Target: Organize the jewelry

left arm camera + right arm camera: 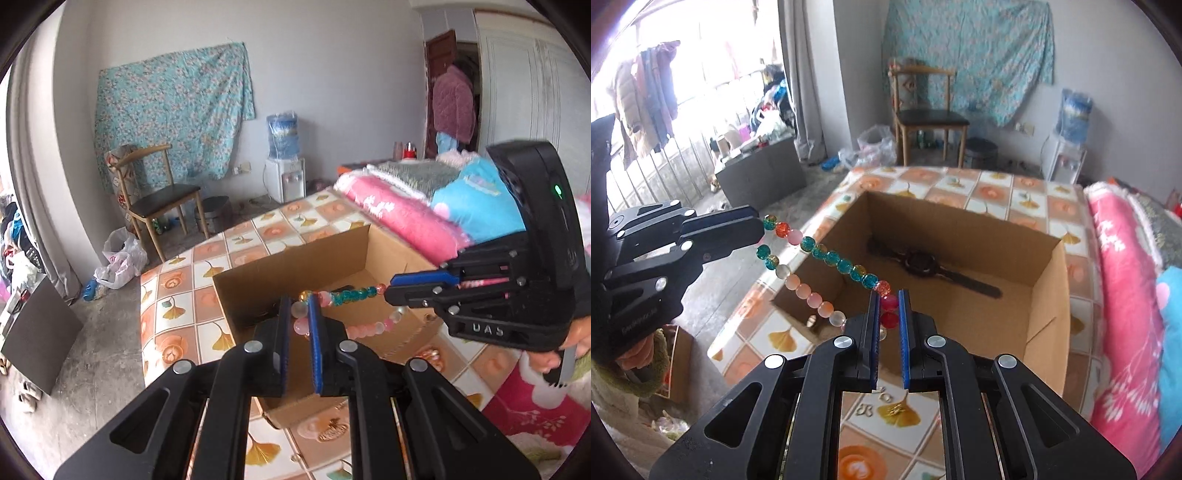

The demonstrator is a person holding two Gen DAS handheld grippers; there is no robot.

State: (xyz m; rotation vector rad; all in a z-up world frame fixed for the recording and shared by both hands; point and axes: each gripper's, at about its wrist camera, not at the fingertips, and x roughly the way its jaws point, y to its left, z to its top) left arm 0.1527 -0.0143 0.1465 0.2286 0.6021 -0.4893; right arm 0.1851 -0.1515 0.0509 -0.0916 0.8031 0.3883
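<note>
A beaded bracelet [352,293] of teal, pink, orange and red beads hangs stretched in a loop between my two grippers. My left gripper [299,301] is shut on its pale pink beads. My right gripper [389,288], in a person's hand at the right, pinches the other end. In the right wrist view my right gripper [888,293] is shut on two red beads [889,319], and the left gripper [761,227] holds the far end of the bracelet [831,256]. Below stands an open cardboard box [1047,280] with a black wristwatch [919,264] lying on its floor.
The box [291,260] rests on a bed with a tiled ginkgo-print sheet [177,288]. Small metal jewelry pieces [866,408] lie on the sheet near the box. Folded pink and blue blankets [402,218] are stacked right of the box. A chair [162,199] and water dispenser [286,177] stand by the wall.
</note>
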